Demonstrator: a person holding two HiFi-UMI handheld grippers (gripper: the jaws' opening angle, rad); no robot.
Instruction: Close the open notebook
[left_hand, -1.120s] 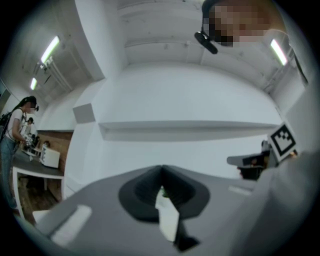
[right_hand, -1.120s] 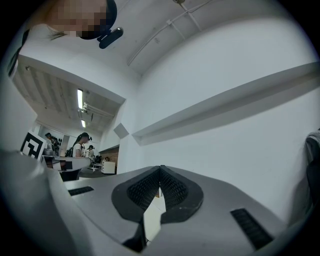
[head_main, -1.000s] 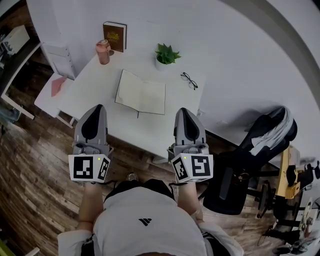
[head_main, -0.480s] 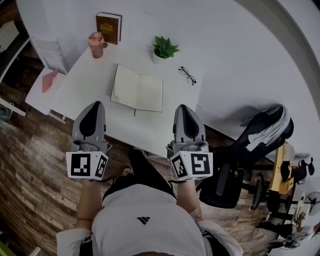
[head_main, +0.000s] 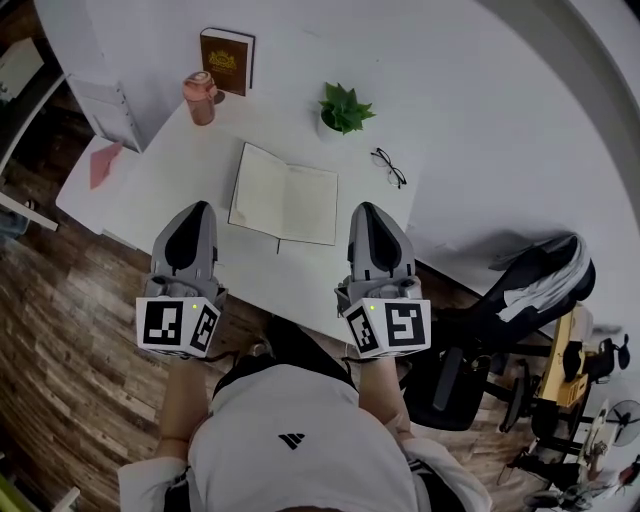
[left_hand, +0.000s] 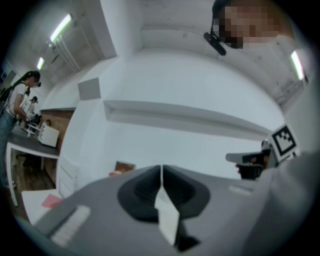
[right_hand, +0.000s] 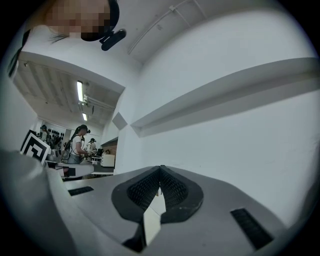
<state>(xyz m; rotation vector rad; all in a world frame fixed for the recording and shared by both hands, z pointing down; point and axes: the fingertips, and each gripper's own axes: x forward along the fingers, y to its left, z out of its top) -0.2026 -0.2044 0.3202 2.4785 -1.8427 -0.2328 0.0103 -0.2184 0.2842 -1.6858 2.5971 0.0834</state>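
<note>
The open notebook (head_main: 284, 205) lies flat on the white table (head_main: 190, 165), cream pages up, spine running away from me. My left gripper (head_main: 197, 208) hovers over the table's near edge, just left of the notebook, and touches nothing. At the notebook's right corner my right gripper (head_main: 365, 209) is held level, also apart from it. In the left gripper view the left gripper (left_hand: 161, 167) has its jaws together with nothing between them. The right gripper (right_hand: 160, 168) in its own view is shut and empty too. Neither gripper view shows the notebook.
At the table's far edge stand a brown book (head_main: 227, 62), a pink bottle (head_main: 199, 98) and a small potted plant (head_main: 345, 108). Glasses (head_main: 388, 167) lie near the right edge. A black chair (head_main: 530, 290) stands to the right, a white rack (head_main: 100, 105) to the left.
Both grippers have moved forward with the person toward the table's near edge. Their jaws stay together, and the notebook has not moved on the table.
</note>
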